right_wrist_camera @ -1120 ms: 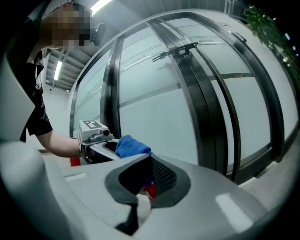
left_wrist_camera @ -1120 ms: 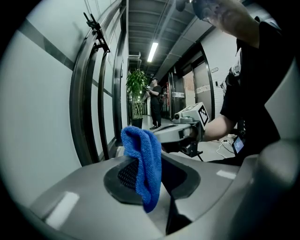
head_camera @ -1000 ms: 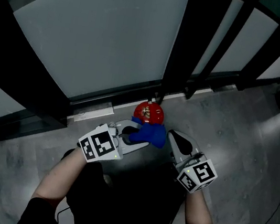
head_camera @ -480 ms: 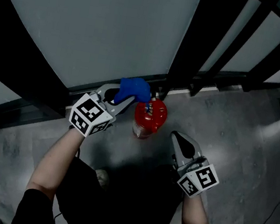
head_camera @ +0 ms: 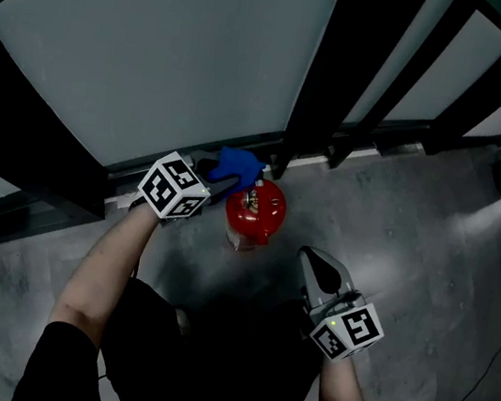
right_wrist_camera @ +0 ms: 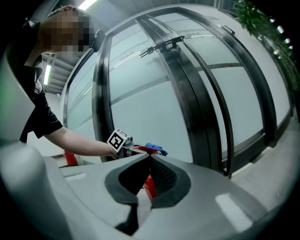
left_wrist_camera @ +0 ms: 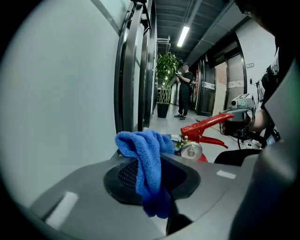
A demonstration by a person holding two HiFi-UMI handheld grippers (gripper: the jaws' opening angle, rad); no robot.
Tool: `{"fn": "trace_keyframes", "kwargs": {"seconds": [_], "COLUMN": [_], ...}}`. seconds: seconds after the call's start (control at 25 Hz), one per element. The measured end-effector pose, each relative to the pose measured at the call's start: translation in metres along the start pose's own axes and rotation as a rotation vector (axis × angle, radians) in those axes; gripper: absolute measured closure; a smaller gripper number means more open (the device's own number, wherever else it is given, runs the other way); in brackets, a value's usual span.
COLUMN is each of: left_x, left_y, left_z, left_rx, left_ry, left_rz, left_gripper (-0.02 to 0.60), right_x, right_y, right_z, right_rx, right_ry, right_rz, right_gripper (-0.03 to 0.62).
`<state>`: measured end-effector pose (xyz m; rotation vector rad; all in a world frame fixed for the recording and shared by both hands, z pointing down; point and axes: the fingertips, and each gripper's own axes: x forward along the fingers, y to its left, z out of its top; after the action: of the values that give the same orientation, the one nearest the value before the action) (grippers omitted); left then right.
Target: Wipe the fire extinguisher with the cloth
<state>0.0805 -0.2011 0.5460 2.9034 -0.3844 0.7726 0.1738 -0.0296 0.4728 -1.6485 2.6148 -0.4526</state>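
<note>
- The glass wall (head_camera: 160, 56) with dark posts runs behind everything; the work happens at its foot.
- The floor (head_camera: 416, 232) is grey and carries the one task thing.
- The extinguisher (head_camera: 253, 212) stands upright on the floor, just beside the wall's bottom rail. It is the only vessel here and it is sealed, so what it holds cannot be seen.
- The right tool (head_camera: 311, 254) hangs near the extinguisher on the person's side, apart from it. Its jaws are together with nothing in them.
- The left tool (head_camera: 224, 173) reaches in on the wall side of the extinguisher's head and is clamped on the cloth.
- The cloth (head_camera: 237, 165) is blue and bunched, just beside the red lever (left_wrist_camera: 206, 125) and the gauge (left_wrist_camera: 191, 151); I cannot tell whether it touches them.
- My reading: the wipe is under way around the head, and the red body below probably remains to be done, though no view shows which parts are clean.
</note>
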Motion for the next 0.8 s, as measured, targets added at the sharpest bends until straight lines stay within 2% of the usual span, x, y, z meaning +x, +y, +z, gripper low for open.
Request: {"fn": "trace_keyframes", "kwargs": {"seconds": [0.12,0.32,0.48,0.6,0.8], "left_x": [0.001,-0.003,-0.008,-0.012,-0.023], "left_y": [-0.007,-0.028,-0.034,-0.036,-0.043], "left_z": [-0.007,-0.004,-0.003,-0.005,-0.011], "left_rx": [0.005,0.103,0.105,0.046,-0.162], "left_ry": [0.014,0.03,0.041,0.026,-0.056], "left_rz": [-0.017,-0.056,-0.065,-0.047,0.018], "left_gripper": [0.496,0.497,0.497,0.499,0.5], "right_x": [0.003,0.007,0.009,0.009,0.006], "right_y": [0.003,0.005,0.008,0.013,0.019], "right_z": [-0.004,-0.003,0.0,0.001,0.0], "right_rx": [0.004,0.005,-0.005,-0.016,-0.02], "right_ry": [0.012,0.009,0.0,-0.007,-0.013], "right_rz": [0.01,0.022,0.03,0.042,0.056], "right_gripper": [0.591,0.591,0.591,0.591,0.591]}}
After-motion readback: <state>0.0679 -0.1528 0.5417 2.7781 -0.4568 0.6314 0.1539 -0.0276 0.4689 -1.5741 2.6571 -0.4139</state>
